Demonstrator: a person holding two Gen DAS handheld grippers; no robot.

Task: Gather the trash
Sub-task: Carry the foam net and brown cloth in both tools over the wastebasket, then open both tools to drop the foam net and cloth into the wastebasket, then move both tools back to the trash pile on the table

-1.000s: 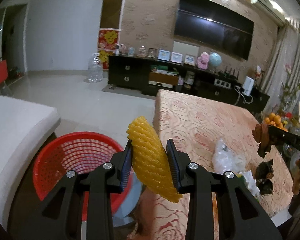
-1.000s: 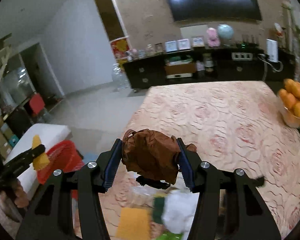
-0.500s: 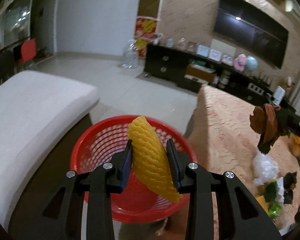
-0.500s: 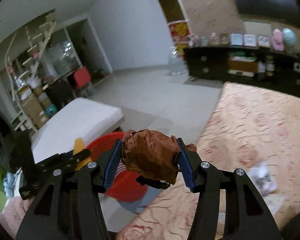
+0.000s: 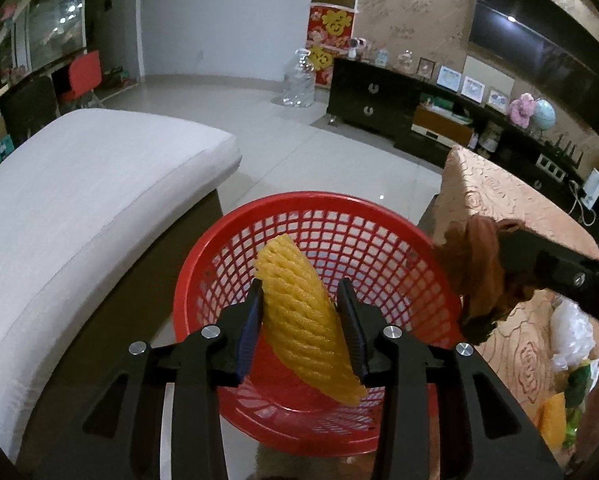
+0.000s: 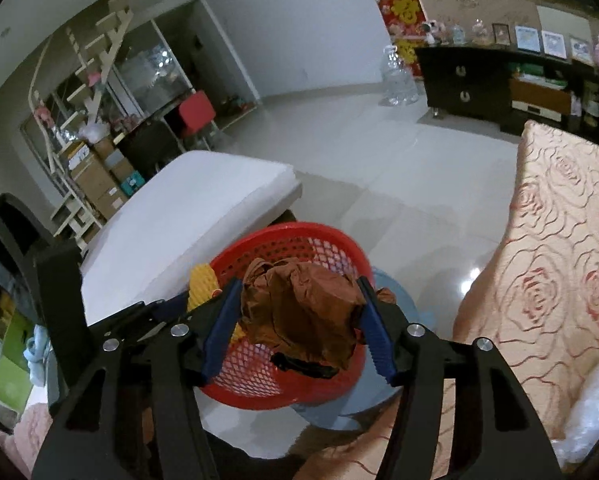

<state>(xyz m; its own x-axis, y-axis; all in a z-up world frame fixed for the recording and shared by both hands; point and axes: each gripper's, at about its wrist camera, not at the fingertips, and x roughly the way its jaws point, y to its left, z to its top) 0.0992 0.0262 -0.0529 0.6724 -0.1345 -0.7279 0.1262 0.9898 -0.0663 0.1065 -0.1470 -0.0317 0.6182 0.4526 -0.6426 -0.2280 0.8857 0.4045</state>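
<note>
While both hover over the red basket (image 5: 319, 216), the left hand-held gripper (image 5: 299, 322) has just been loosening around yellow foam netting (image 5: 299, 320), the right (image 6: 299, 320) around brown wrapper (image 6: 307, 316)

My foam net (image 5: 303, 320) hides part of the basket (image 5: 379, 240) floor behind it. My brown wad (image 6: 303, 316) covers the basket's middle and a dark scrap (image 6: 303, 364) beneath, too small to tell. The trash (image 5: 571, 344) on the desk (image 5: 499, 200) is cut off at the edge.
</note>
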